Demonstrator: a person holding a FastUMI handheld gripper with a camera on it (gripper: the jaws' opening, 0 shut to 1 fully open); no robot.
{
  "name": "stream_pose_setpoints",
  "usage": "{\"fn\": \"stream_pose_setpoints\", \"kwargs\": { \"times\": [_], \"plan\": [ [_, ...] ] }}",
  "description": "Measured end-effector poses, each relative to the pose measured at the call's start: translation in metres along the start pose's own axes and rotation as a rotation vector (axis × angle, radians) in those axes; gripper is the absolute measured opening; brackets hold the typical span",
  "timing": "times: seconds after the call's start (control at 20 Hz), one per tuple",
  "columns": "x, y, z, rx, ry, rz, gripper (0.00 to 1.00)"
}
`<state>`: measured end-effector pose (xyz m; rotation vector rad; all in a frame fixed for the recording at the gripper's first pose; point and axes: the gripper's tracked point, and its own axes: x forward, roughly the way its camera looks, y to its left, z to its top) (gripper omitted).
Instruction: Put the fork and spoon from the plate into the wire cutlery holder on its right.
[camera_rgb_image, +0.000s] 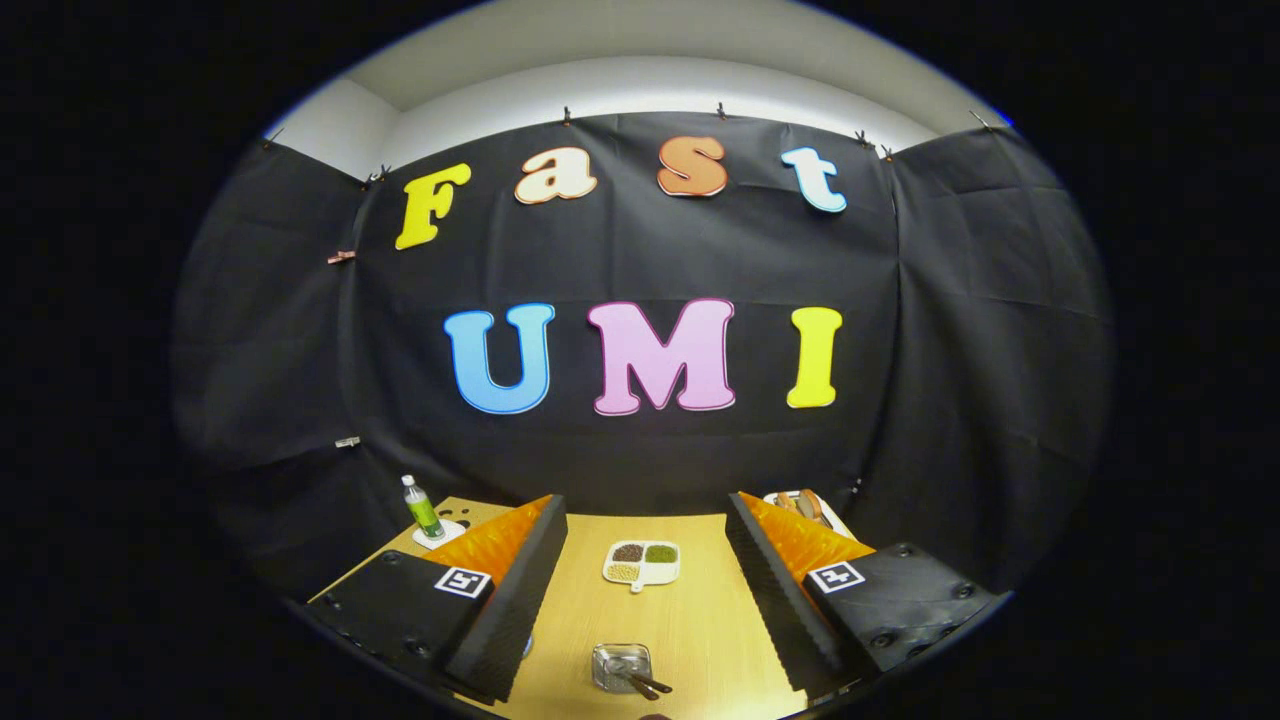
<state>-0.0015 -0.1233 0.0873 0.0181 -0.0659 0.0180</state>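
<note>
My gripper (645, 510) is held high above a wooden table (690, 620), its fingers wide open with nothing between them. Far below, between the fingers and near the table's near edge, sits a small shiny square dish (612, 660). Two dark-handled utensils (642, 683) lie in it, their handles sticking out over its right corner. They are too small to tell fork from spoon.
A white divided dish (641, 563) with three kinds of grains lies farther out between the fingers. A green bottle (422, 508) stands on a white coaster at the far left corner. A white tray (800, 503) with brown items peeks out behind the right finger.
</note>
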Motion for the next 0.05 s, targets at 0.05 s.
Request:
{"fn": "stream_pose_setpoints", "kwargs": {
  "times": [0.05],
  "plan": [
    [-0.0009,-0.0014,-0.0042,0.017,0.014,0.012,0.99]
  ]
}}
